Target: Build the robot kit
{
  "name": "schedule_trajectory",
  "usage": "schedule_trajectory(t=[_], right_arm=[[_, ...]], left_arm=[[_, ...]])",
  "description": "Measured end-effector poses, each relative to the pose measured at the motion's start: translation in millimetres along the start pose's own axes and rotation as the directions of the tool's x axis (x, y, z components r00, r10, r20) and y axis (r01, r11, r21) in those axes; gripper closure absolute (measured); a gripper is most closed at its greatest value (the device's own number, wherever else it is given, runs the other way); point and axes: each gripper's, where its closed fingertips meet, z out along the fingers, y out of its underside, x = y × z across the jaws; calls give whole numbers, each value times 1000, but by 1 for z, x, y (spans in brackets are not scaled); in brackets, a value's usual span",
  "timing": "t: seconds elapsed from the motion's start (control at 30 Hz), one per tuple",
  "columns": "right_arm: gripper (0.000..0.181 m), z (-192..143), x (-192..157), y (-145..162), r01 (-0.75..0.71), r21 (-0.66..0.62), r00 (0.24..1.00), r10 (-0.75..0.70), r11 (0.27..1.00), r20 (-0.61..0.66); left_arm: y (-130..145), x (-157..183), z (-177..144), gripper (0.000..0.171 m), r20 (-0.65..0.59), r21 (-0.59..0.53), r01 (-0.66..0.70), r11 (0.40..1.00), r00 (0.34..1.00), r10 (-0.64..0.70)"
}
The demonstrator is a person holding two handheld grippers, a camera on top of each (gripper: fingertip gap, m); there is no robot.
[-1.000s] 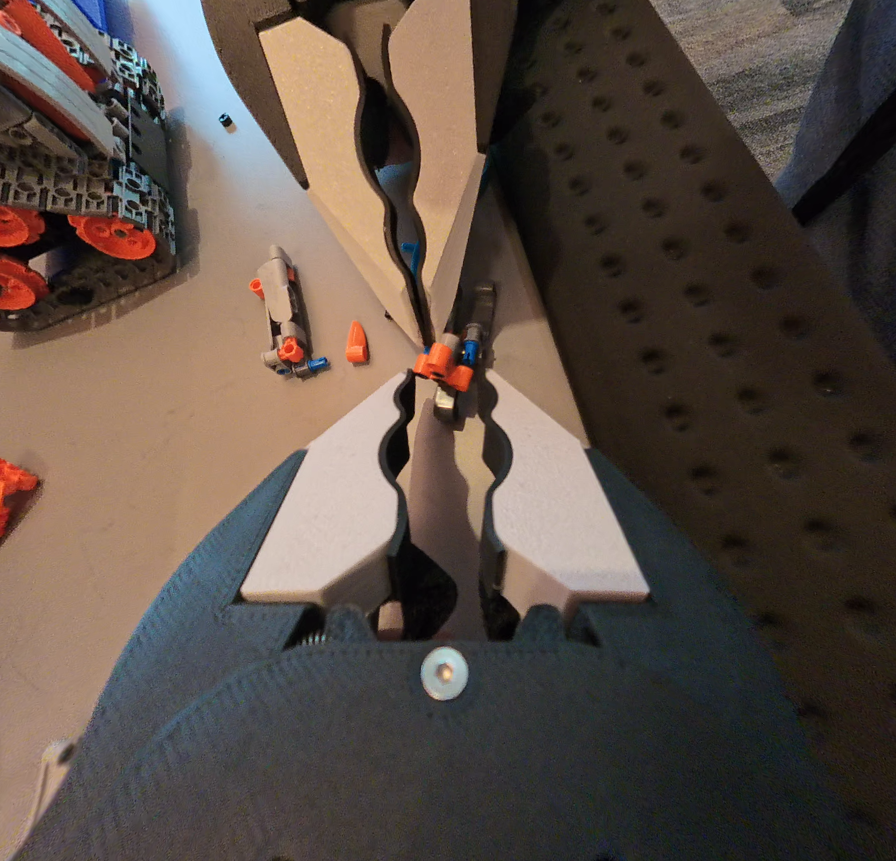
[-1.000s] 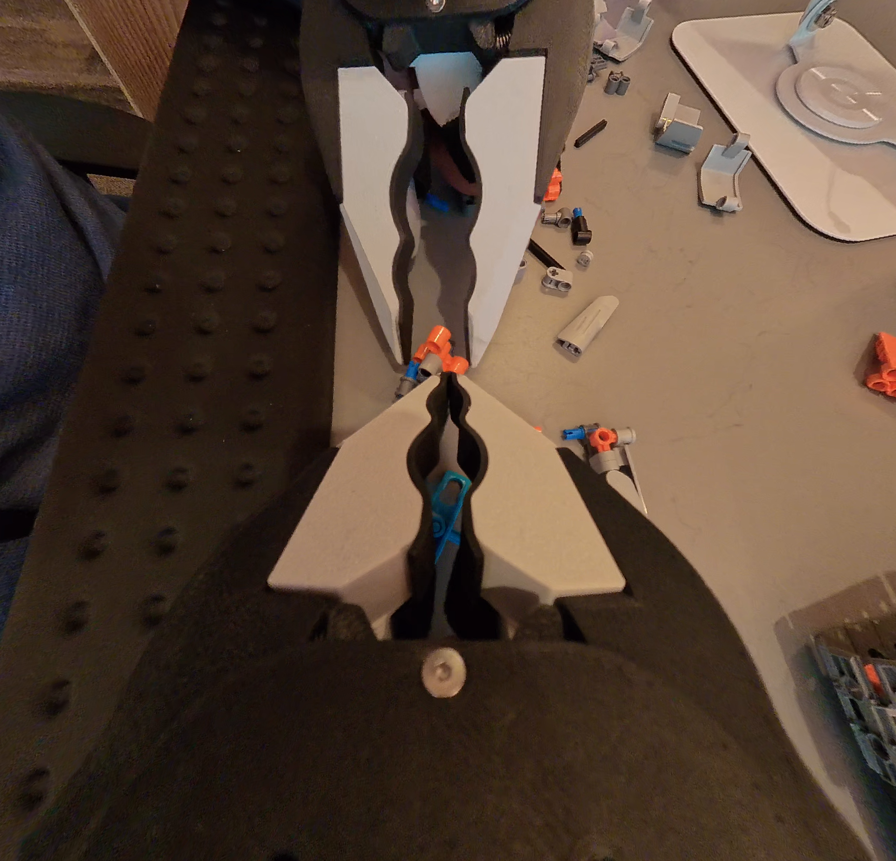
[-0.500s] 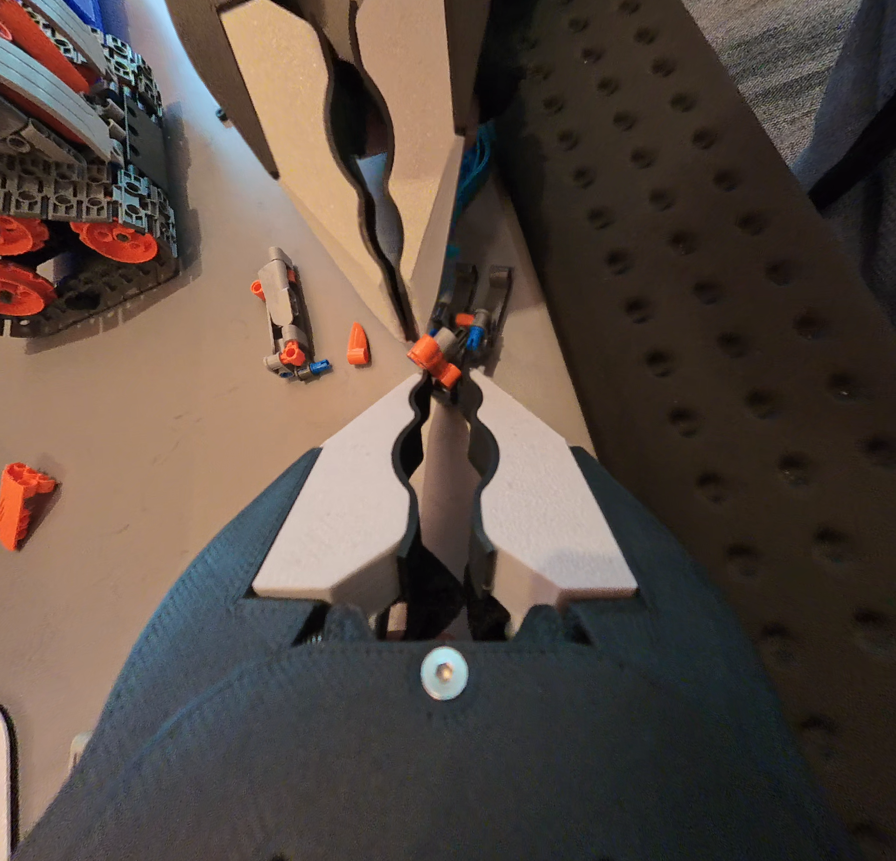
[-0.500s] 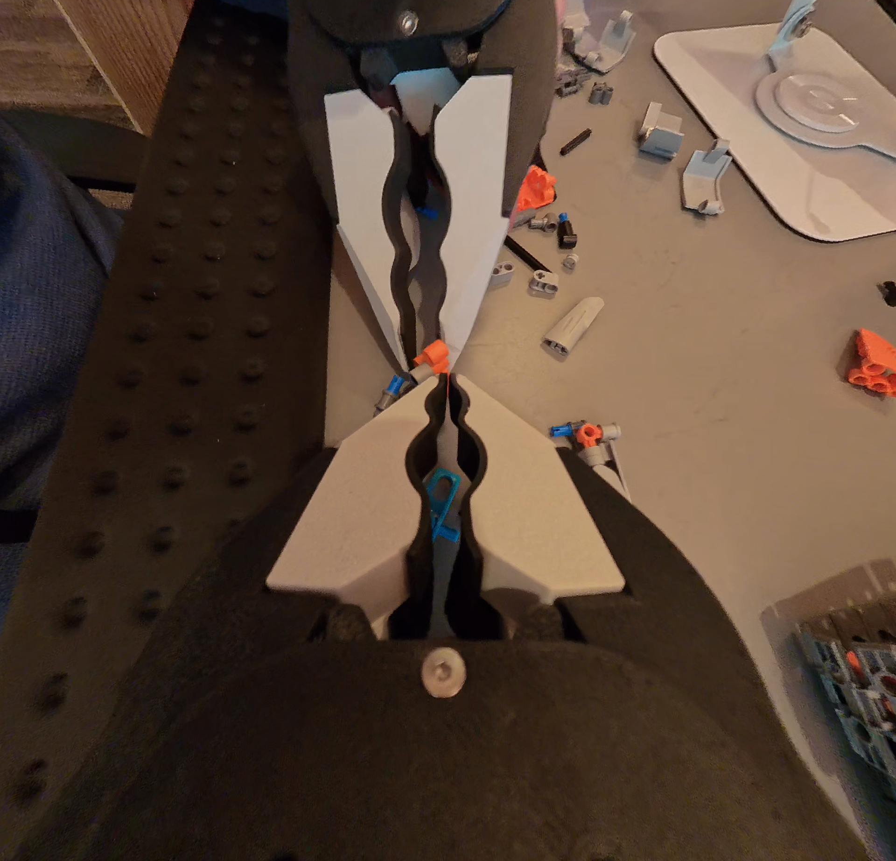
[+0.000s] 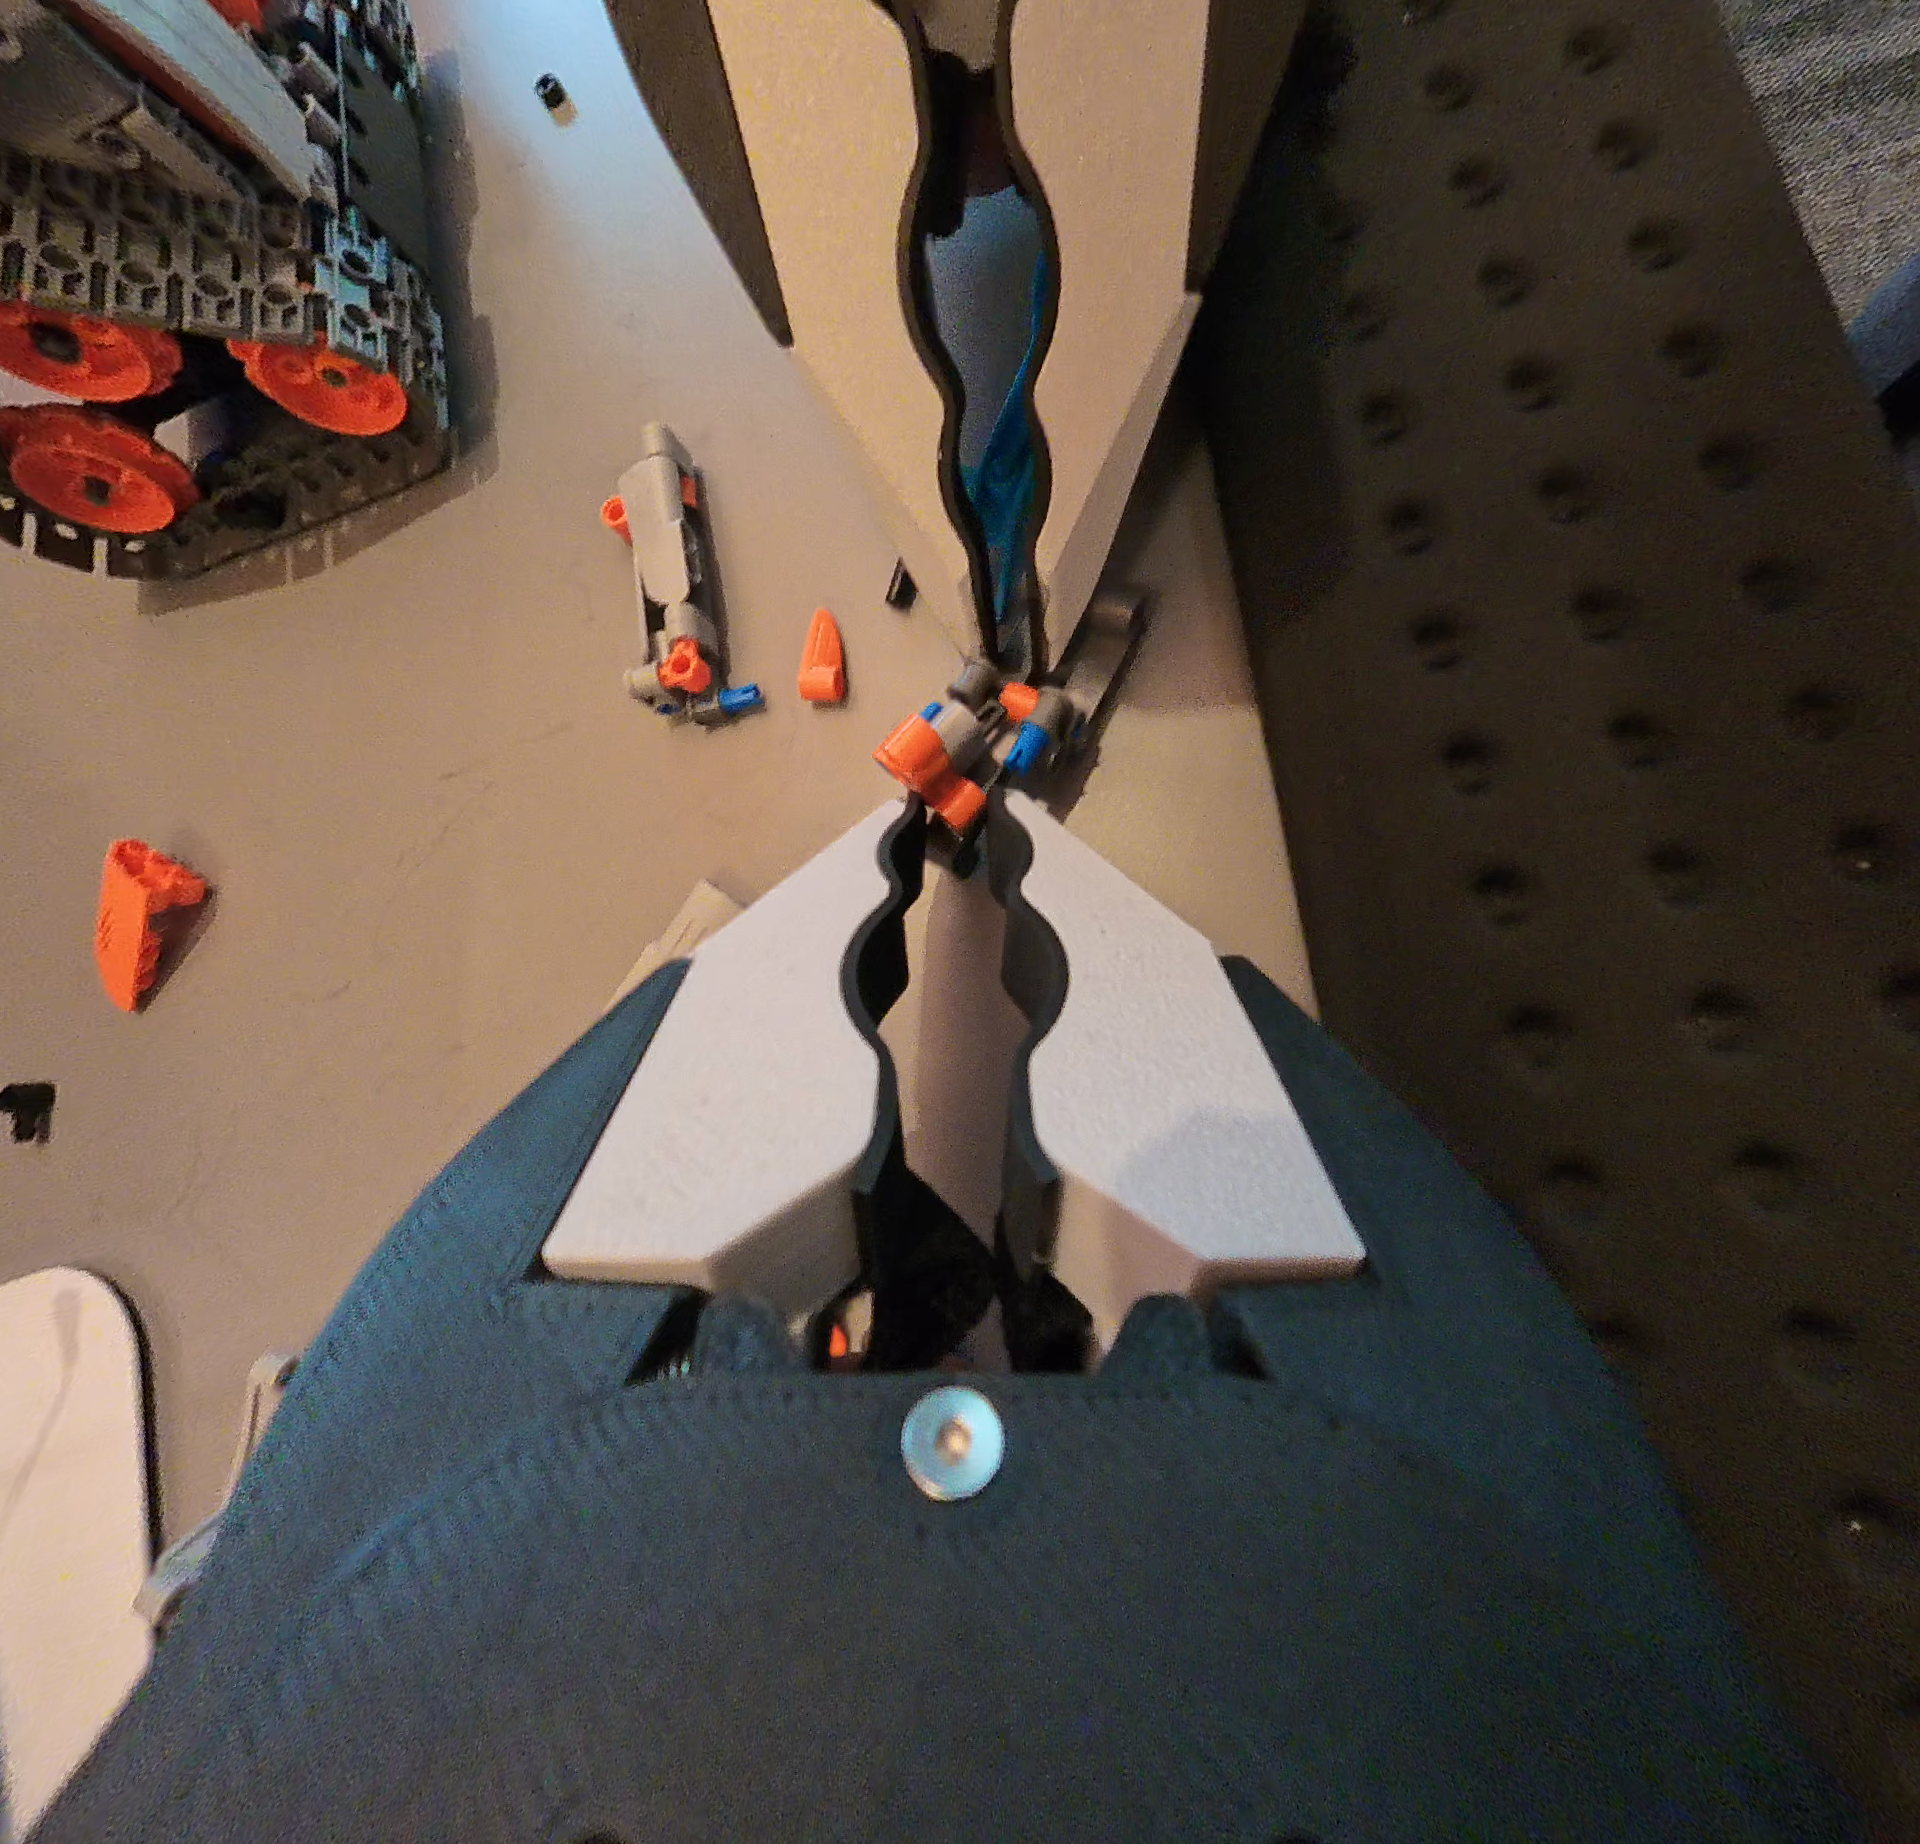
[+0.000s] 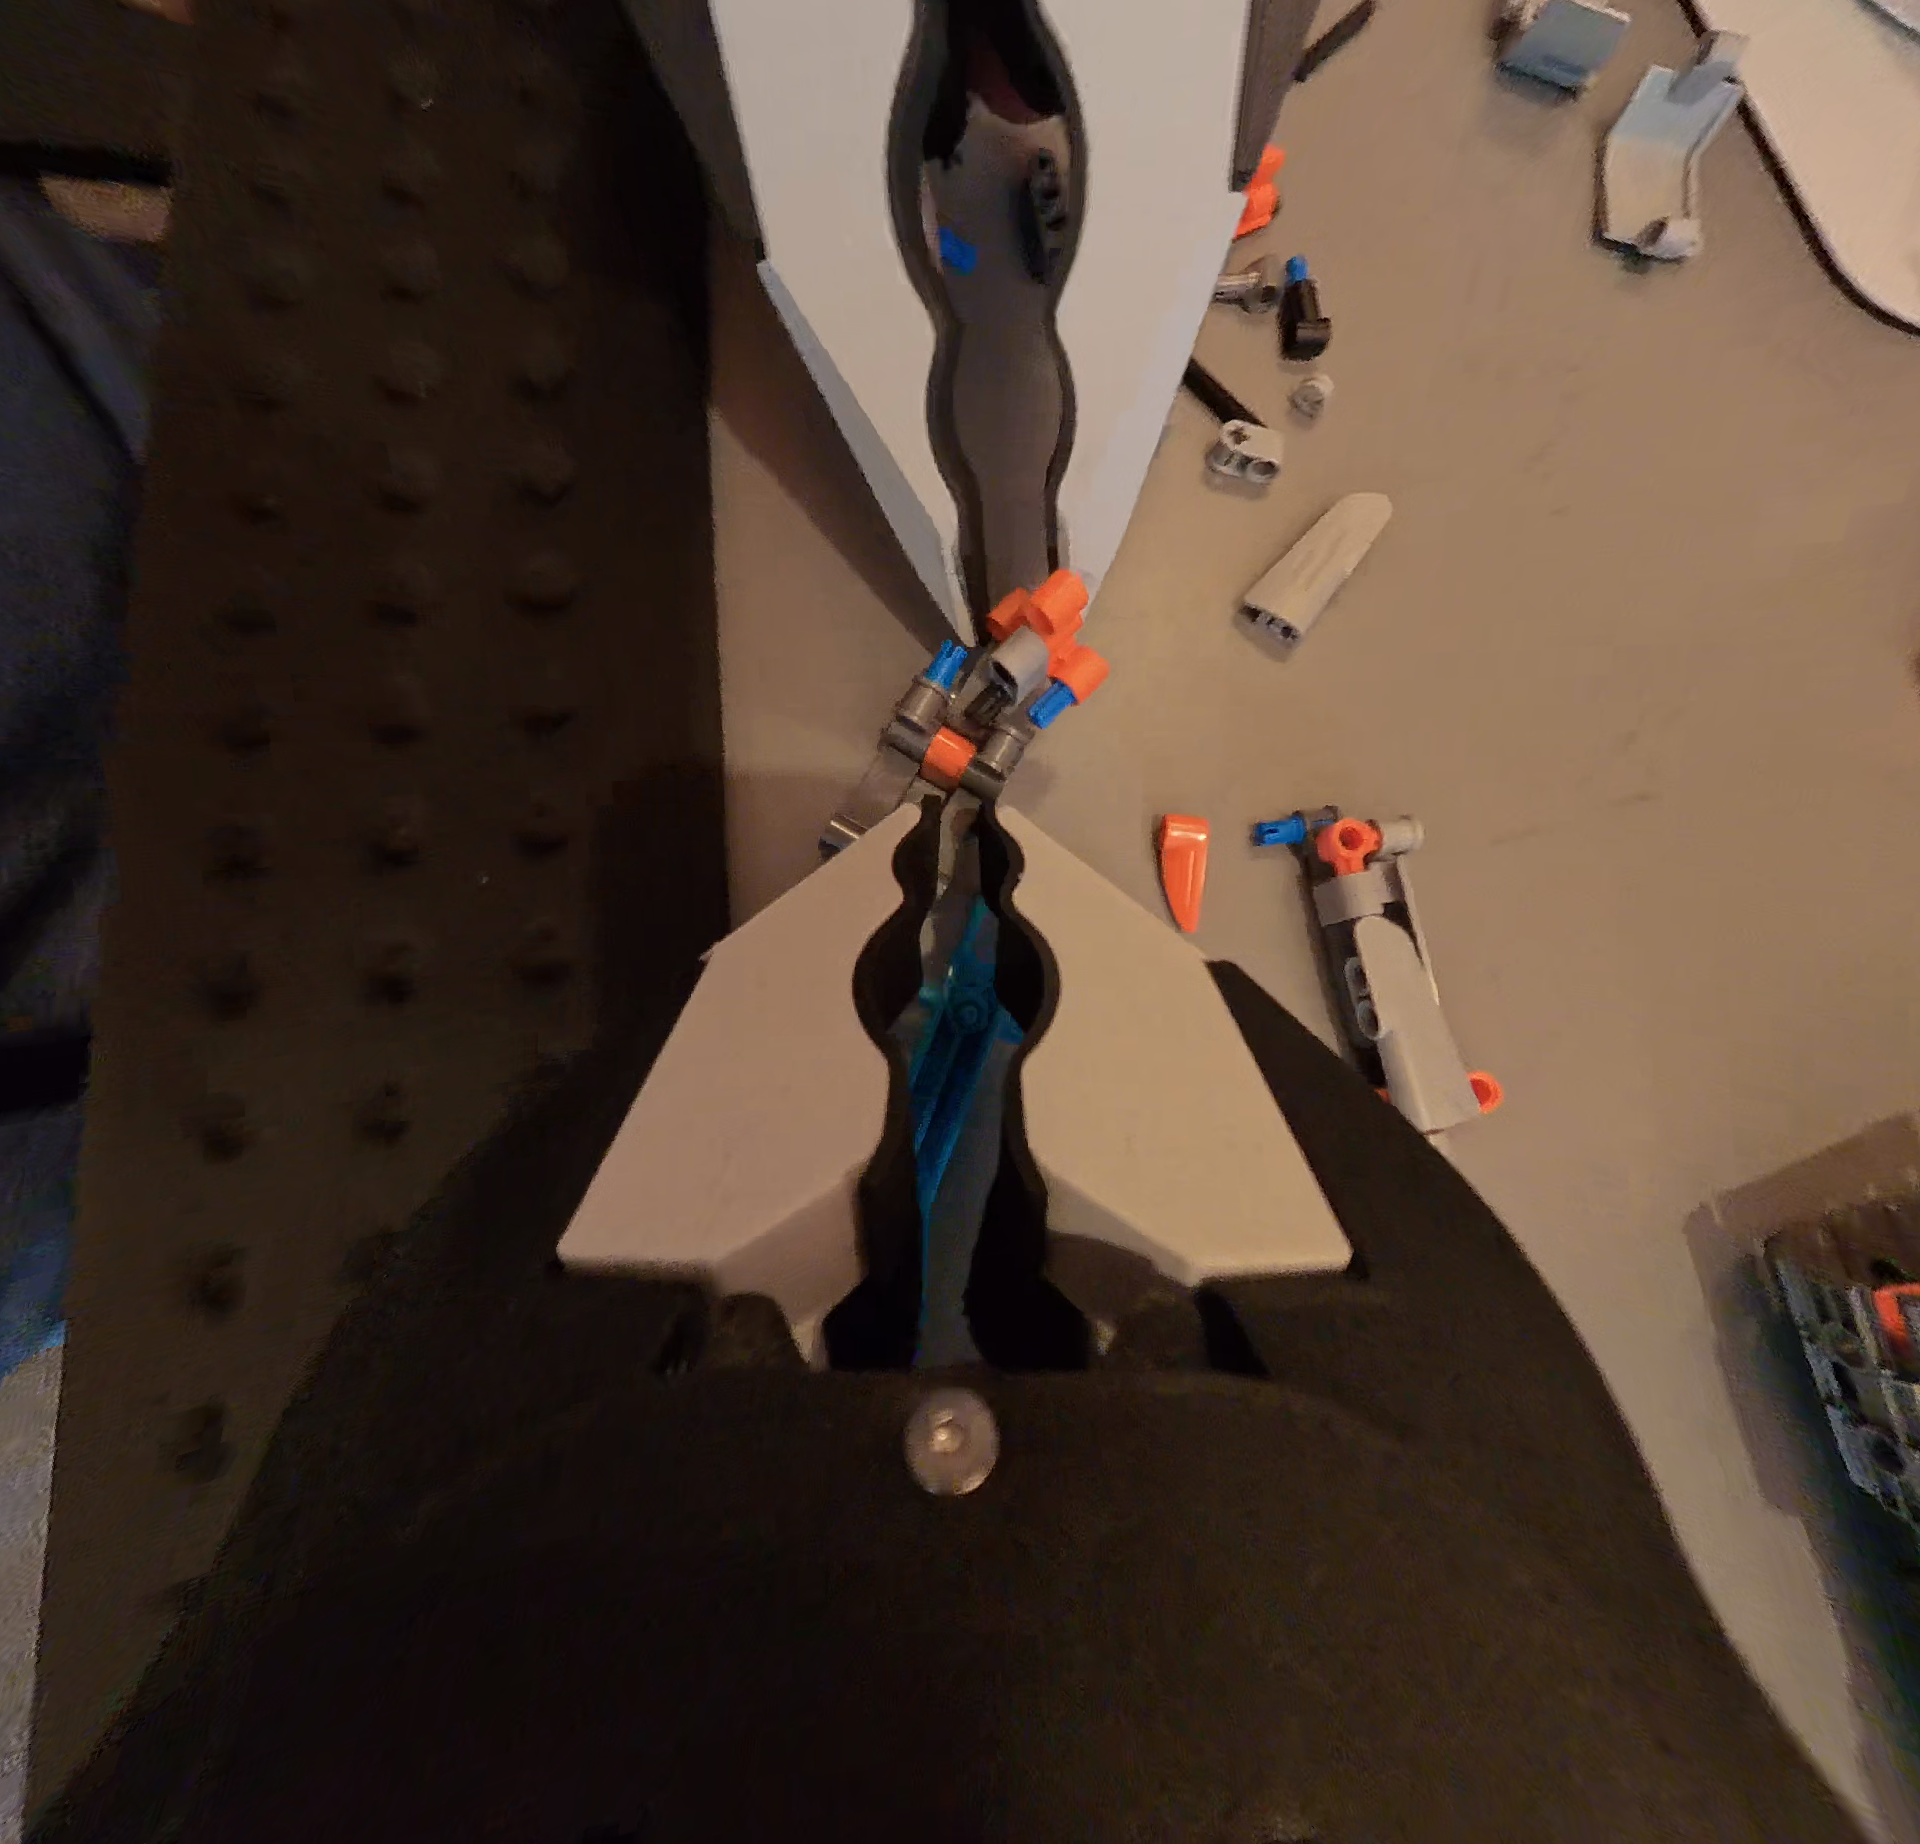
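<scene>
Two grippers meet tip to tip over the worktop [image 5: 364, 859]. Your left gripper [image 5: 951, 823] has its fingers drawn narrow, pinching the orange end of a small grey, orange and blue brick assembly [image 5: 977, 729]. Your right gripper [image 6: 961, 823] is clamped on the assembly's other end, a translucent blue piece [image 6: 961, 1025] lying between its fingers. Just beside them lie an orange wedge [image 6: 1184, 869] and a grey brick arm [image 6: 1387, 963]; a tracked brick vehicle [image 5: 197, 267] sits well apart.
</scene>
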Motion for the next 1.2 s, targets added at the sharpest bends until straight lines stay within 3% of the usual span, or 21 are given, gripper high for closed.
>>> schedule_trajectory(t=[0.1,0.2,0.27,0.37,0.47,0.63,0.7,0.87,1.07,1.2], right_arm=[[176,10,2,-10,-56,-8,996,55,998,-70],[181,20,-6,-26,-96,30,995,97,995,-34],[172,20,-5,-30,-82,30,997,82,996,-10],[160,7,10,-36,-25,73,999,27,997,-28],[153,4,20,-37,139,68,990,-137,988,-37],[149,7,26,-50,269,117,958,-278,956,70],[156,14,26,-42,311,60,938,-316,949,140],[175,27,9,-24,315,-41,918,-293,948,265],[176,33,1,-31,211,-109,959,-184,971,215],[177,30,9,-28,131,-153,987,-114,979,117]], left_arm=[[9,-5,-8,163,15,-26,6,1000,1000,-5],[15,-13,-18,164,46,-33,9,999,999,-7],[21,-12,-21,164,38,-60,-10,998,999,12],[20,-12,-25,164,50,-59,-15,998,999,18],[21,-12,-27,164,57,-66,-12,998,998,16],[28,-13,-31,164,81,-113,39,993,996,-30],[29,-10,-32,164,94,-123,78,989,993,-66],[29,-1,-32,164,123,-104,148,984,983,-135],[31,-5,-33,165,167,-115,162,980,976,-142],[33,-12,-38,165,210,-124,162,979,968,-134]])
